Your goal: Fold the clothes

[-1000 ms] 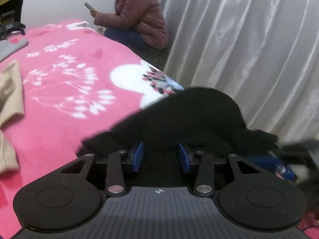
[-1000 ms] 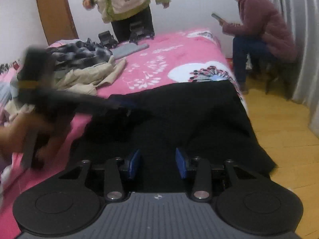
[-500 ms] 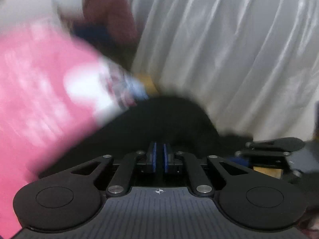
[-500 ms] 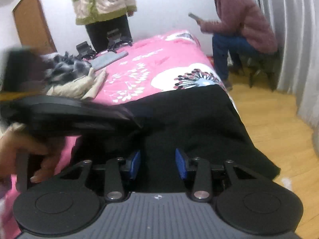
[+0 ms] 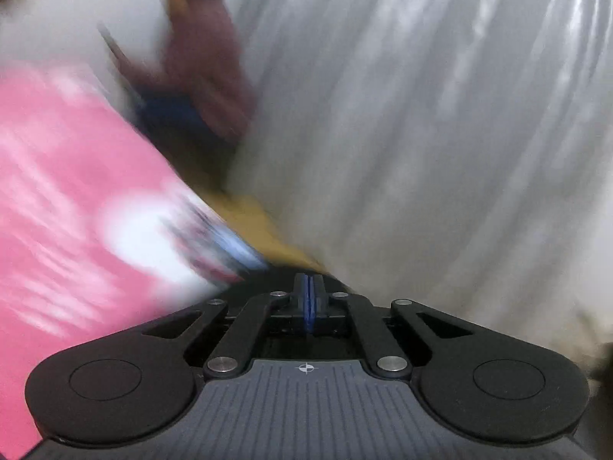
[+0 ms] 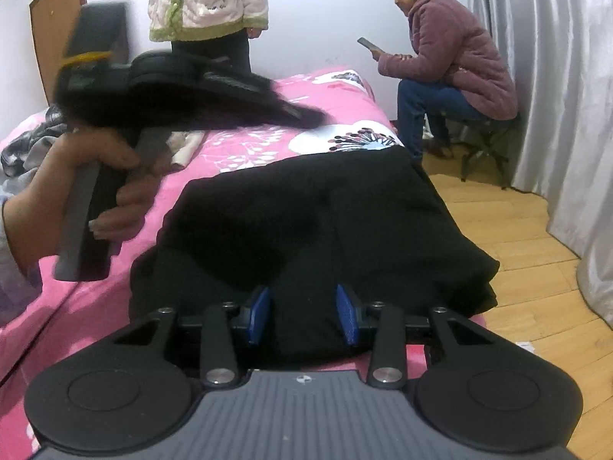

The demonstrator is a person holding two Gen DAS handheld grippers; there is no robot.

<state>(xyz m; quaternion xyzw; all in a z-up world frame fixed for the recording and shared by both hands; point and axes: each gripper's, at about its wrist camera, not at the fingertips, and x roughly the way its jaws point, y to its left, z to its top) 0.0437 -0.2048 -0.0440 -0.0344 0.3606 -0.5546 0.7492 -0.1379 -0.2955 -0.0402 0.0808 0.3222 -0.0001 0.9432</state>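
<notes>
A: Left hand-held gripper [image 5: 308, 299]?
B: Clenched, blue pads pressed flat together, nothing visible between them. Its own view is heavily blurred. In the right wrist view it's at upper left, held by a hand [image 6: 82, 188], above the bed.
A: Right hand-held gripper [image 6: 302, 316]?
B: Jaws apart, pads just over the near edge of the black garment [image 6: 318, 218], not pinching it.
A: Garment location?
B: Center frame, spread on the pink floral bedspread [image 6: 245, 145], right side at the bed edge by the wooden floor [image 6: 528, 268].
A: Containers?
B: Can't make any out. More clothes [image 6: 34, 142] piled far left.
A: Background?
B: One seated person [image 6: 448, 73] with a phone, one standing person [image 6: 207, 0], grey curtain [image 6: 555, 76] right.
</notes>
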